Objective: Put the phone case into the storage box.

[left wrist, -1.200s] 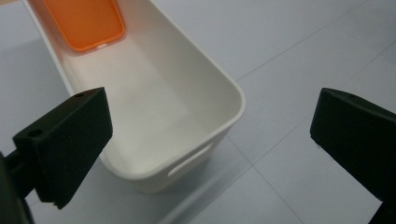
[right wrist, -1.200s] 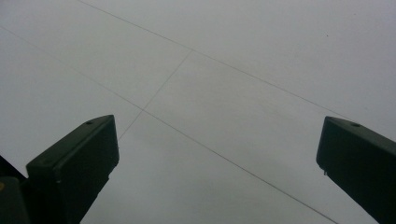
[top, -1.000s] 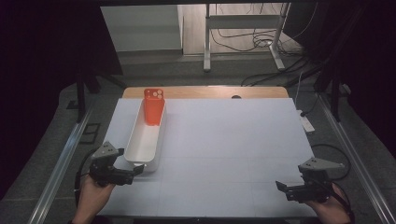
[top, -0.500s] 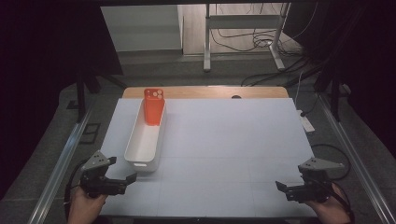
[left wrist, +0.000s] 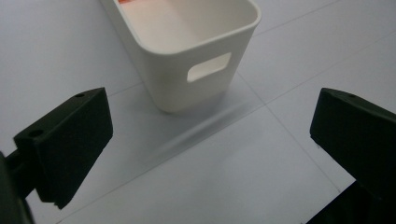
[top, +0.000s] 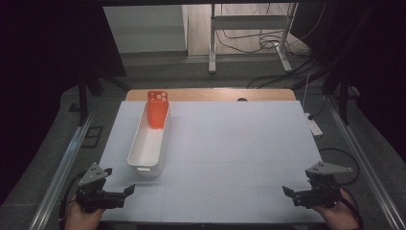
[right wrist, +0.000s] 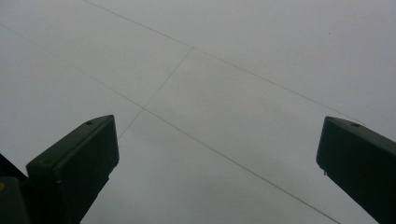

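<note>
White plastic: we see a long bin point(top: 148, 143) lying lengthwise on the left part of the table point(top: 230, 158), its near end closest to our left gripper point(top: 127, 191). An orange phone case point(top: 157, 109) stands upright at the bin's far end, leaning against the far wall and rising above the rim.

Our left gripper sits at the near left corner of the table, held in the left hand point(top: 84, 218), and points toward the bin's near end. Its jaws are spread wide with nothing between them. In the left gripper view, we look between the jaws of the left gripper point(left wrist: 210, 149) at the bin's point(left wrist: 187, 51) near end wall with its handle slot point(left wrist: 208, 73); the bin lies just ahead of the jaws, apart from them, and a sliver of orange shows at the top edge.

Our right gripper point(top: 287, 191) rests at the near right corner, well apart from the bin, held in the right hand point(top: 342, 215). In the right gripper view its jaws point(right wrist: 215, 168) are likewise spread wide over bare table point(right wrist: 210, 84), holding nothing.
</note>
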The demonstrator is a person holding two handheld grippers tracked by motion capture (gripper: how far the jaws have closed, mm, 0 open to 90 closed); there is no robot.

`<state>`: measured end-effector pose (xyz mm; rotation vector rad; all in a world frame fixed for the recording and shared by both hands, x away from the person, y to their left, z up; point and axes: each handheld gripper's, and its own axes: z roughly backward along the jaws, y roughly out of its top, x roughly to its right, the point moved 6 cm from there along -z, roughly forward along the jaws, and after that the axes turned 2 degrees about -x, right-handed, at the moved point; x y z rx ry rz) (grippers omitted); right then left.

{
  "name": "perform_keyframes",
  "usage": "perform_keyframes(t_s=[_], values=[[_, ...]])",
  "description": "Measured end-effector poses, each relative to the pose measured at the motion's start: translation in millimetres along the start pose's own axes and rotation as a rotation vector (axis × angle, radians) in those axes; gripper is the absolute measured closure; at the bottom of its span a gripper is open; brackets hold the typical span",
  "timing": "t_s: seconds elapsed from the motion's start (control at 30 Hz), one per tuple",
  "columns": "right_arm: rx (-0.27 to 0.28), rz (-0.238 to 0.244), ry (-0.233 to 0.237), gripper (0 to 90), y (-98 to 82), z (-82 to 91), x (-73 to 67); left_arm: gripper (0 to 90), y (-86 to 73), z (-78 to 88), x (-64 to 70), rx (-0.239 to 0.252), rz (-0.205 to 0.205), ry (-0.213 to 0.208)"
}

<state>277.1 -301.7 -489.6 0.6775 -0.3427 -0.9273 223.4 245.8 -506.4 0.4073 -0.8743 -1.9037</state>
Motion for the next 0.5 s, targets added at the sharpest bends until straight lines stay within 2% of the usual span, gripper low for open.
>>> perform_keyframes(t_s=[0.17,0.5], values=[[-0.001,0.0,0.001,0.0,0.0,-0.2,0.0,0.0,-3.0,0.7,0.4,-0.01,-0.007,0.015],[-0.005,0.002,0.001,0.0,-0.2,-0.3,-0.1,0.0,-3.4,-1.1,-0.2,-0.024,0.003,0.011]])
